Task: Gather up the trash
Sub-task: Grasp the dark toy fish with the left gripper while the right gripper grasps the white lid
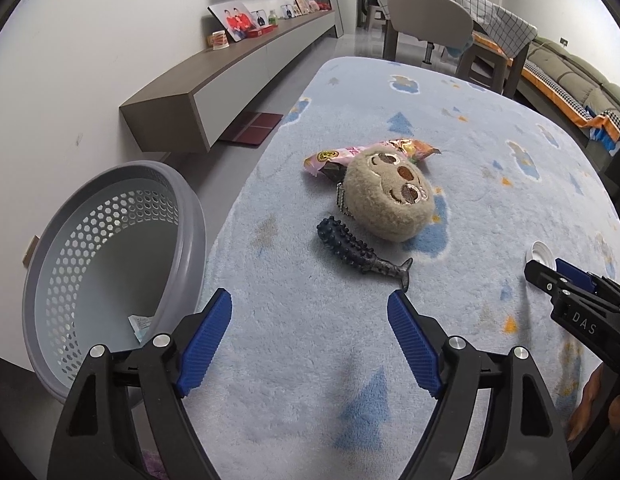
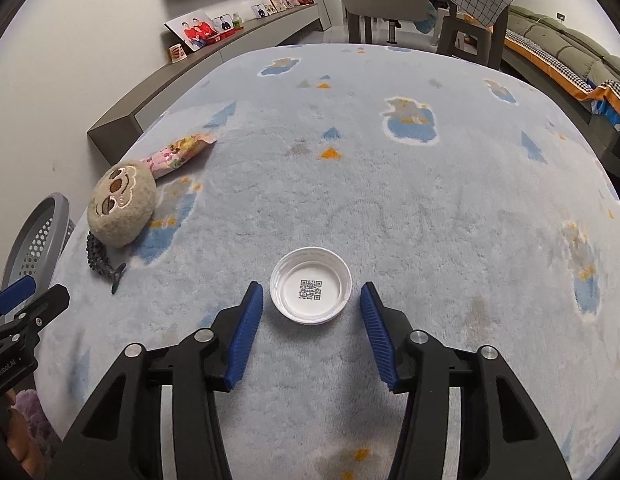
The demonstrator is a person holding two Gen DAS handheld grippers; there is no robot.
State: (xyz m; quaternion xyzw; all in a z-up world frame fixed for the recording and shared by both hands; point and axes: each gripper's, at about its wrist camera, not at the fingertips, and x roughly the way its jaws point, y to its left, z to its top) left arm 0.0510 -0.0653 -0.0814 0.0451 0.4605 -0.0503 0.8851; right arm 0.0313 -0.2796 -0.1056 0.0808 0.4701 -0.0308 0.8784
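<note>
1. Bottle cap (image 2: 311, 291), white, lies open side up on the pale blue rug (image 2: 409, 208), showing a QR code inside; it sits between the fingertips of the right gripper (image 2: 311, 300), with a gap of bare pile on each side.
2. Right gripper's jaws are spread wide and pinch nothing; its blue ribbed pads (image 2: 246, 328) are low over the rug.
3. Bare rug runs ahead of the cap and to its right.
4. Snack wrapper (image 1: 369, 152), pink, lies farther off, partly under a plush sloth head (image 1: 389, 196); a dark knobbly fish-shaped toy (image 1: 361, 252) lies just beside the plush.
5. Left gripper (image 1: 310, 308) hovers near the rug's left edge, jaws spread and holding nothing, the toy's tail close to its right fingertip.
6. Grey perforated basket (image 1: 110, 256) stands off the rug to the left, by the white wall, with a scrap of paper (image 1: 140, 326) inside.
7. Beyond the rug: a long low shelf (image 1: 230, 76) with photos, a chair (image 1: 429, 20) and a sofa (image 1: 569, 76).
</note>
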